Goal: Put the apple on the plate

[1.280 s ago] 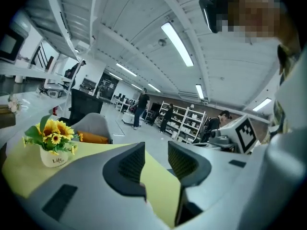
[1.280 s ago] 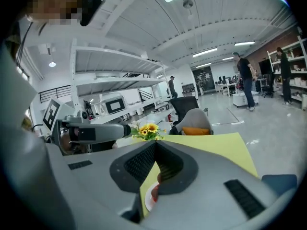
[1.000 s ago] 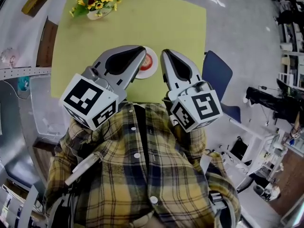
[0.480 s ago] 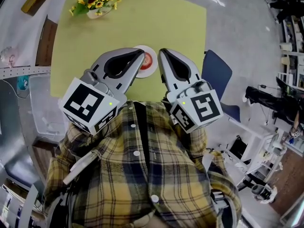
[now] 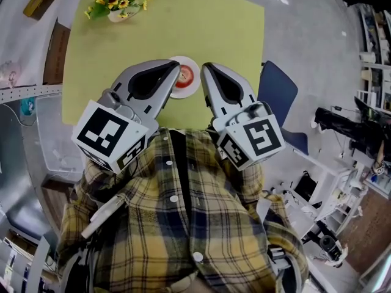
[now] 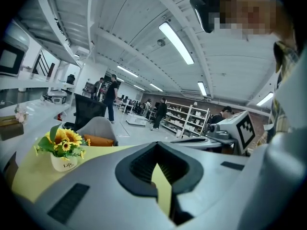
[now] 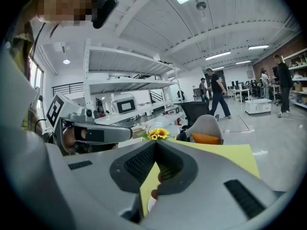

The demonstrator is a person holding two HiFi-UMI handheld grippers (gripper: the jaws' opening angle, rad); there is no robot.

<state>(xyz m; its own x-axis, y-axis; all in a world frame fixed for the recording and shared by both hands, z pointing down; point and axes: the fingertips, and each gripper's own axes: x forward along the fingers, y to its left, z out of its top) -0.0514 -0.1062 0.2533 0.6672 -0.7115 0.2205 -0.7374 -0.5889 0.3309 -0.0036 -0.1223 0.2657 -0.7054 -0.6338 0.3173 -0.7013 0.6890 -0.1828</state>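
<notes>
So from the head view the apple (image 5: 186,74) looks like it's sitting on the plate (image 5: 188,90) already, near the edge of the yellow-green surface (image 5: 214,23) closest to the person. By my read the task is basically done, or close to it.

What could go wrong: both gripper tips flank that plate in the head view, the left gripper (image 5: 177,66) overlapping its left rim and the right gripper (image 5: 204,68) just off its right side. If either one dips or swings inward, I'd guess it clips the rim and slides the plate, or nudges the apple and it rolls off (round fruit on a shallow plate, not much to stop it). The plate is also fairly close to the surface's near edge, so a shove that way would be the worst case. I can't tell from these views how high above the plate the tips are.

Grippers: the left one has its jaws closed together, tips meeting, nothing in them. The right one looks the same in its own view, tips touching and empty. A bit of red apple and white plate shows through the gap behind its tips, but that's down on the surface, not gripped.
</notes>
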